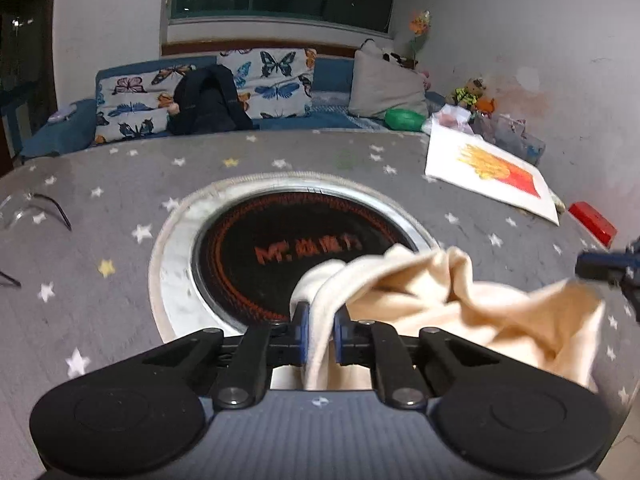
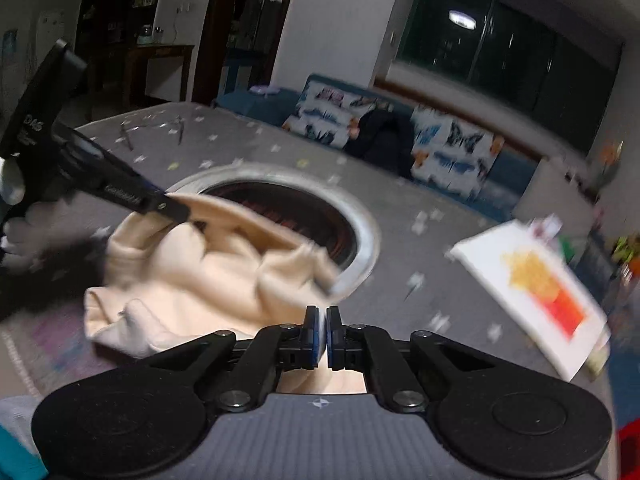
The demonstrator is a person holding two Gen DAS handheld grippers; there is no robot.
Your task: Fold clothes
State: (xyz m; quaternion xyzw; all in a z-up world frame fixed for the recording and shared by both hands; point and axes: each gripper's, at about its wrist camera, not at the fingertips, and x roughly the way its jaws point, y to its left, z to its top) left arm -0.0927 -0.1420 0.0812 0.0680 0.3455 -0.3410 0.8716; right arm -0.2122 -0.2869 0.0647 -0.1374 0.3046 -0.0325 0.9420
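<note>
A cream garment (image 1: pixel 460 312) lies bunched on the grey star-patterned tablecloth (image 1: pixel 120 208), partly over the round stove inset (image 1: pixel 288 252). My left gripper (image 1: pixel 320 320) is shut on a fold of the garment, which hangs down between the pads. In the right wrist view the left gripper (image 2: pixel 176 210) pinches the garment (image 2: pixel 208 276) at its upper left edge. My right gripper (image 2: pixel 323 316) is shut with nothing between its pads, above the table just right of the cloth. The view is motion-blurred.
A white bag with a fries print (image 1: pixel 496 176) lies at the table's right side, a red box (image 1: pixel 592 224) beyond it. Glasses (image 1: pixel 36 208) lie at the left edge. A sofa with butterfly cushions (image 1: pixel 208 92) and a black backpack stands behind the table.
</note>
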